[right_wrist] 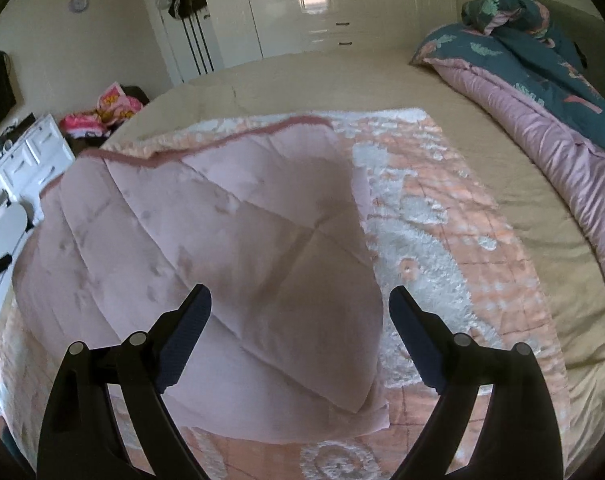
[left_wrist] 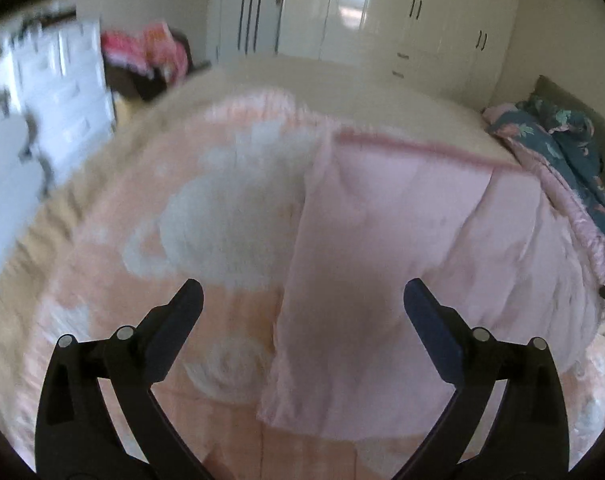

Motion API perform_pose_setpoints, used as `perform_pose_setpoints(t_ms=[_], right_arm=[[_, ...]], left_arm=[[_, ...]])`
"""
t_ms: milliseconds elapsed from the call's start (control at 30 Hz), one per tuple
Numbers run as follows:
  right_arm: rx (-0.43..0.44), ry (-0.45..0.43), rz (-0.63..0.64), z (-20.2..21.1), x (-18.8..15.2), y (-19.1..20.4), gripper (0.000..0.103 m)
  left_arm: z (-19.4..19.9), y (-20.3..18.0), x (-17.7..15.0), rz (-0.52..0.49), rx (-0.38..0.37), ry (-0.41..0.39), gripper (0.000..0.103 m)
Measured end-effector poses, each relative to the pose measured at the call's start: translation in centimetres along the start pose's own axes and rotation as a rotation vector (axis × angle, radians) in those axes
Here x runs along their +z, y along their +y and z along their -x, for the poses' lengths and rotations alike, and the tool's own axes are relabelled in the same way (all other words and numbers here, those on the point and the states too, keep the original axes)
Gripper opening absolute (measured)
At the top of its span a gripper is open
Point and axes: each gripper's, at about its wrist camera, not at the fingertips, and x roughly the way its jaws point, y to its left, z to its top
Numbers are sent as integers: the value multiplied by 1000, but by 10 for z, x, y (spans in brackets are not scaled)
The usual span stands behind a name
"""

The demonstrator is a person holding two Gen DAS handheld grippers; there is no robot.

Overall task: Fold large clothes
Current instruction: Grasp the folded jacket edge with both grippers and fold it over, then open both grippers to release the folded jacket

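Note:
A large pink quilted blanket lies on the bed, its plain pink underside [right_wrist: 222, 248] folded over the orange-and-white patterned top side [right_wrist: 442, 216]. In the left wrist view the folded pink flap [left_wrist: 402, 248] covers the right half and the patterned side [left_wrist: 206, 220] the left, all of it blurred. My left gripper [left_wrist: 302, 300] hovers open above the flap's left edge, with nothing between its fingers. Over the flap's near right corner, my right gripper [right_wrist: 298, 304] also stands open, holding nothing.
The tan bed sheet [right_wrist: 482, 92] spreads to the right and far side. A teal-and-pink duvet [right_wrist: 542, 92] is heaped along the bed's right edge. White wardrobes [right_wrist: 302, 4] line the back wall. A white drawer unit [right_wrist: 34, 152] and bright pink bags [right_wrist: 102, 116] stand at the left.

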Motion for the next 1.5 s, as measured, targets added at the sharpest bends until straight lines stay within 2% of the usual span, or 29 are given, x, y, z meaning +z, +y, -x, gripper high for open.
perform_pose_setpoints(t_ms=[67,167,200,233,267,300,333,400,567,700,800,900,1167,1267,1367,1433,1500], right_arm=[[3,18,-15,-7,-3,-4,90],[31,16,-44,-13,-8,-9,89],[38,13,-48,-14,-9,-9,82],[66,9,-54,-15,-9,-10,63],[82,9,-59,-15,-10,-10,52],[87,6,-55,-15,-9,-8,32],[98,3,-48,-13,-7,-6,22],[94,-39,-37,-2,2,1,19],[97,-155,-106,22,36,-6,17],[43,-132,-140,-2,53,-12,17],[-13,-66,-138,-33,49,-14,17],[-38,-17,-140,-55,40,-15,18],[-48,16,-148,-69,27,-19,23],[-69,27,-153,-65,23,-17,28],[-80,25,-162,-57,22,-16,39],[-77,21,-163,-50,21,-15,59],[-73,7,-170,-42,18,-14,73]], left_arm=[[-13,8,-15,25,-69,38,94],[-21,6,-20,51,-124,43,94],[-22,1,-19,45,-119,39,79],[-24,-5,-17,28,-111,34,63],[-25,-13,-14,12,-102,30,36],[-25,-18,-11,2,-87,23,20],[-25,-25,-6,-15,-79,18,14],[-24,-38,4,-43,-55,-4,9],[-18,-54,55,-46,-26,-70,9],[-45,-69,78,-85,39,-48,9],[-71,-62,73,-52,67,13,9],[-88,-53,64,-17,62,54,11],[-95,-54,54,-47,88,60,13],[-90,-53,54,-49,100,58,18],[-83,-56,52,-64,122,51,23],[-78,-56,51,-69,123,47,26],[-71,-57,50,-68,128,40,36]])
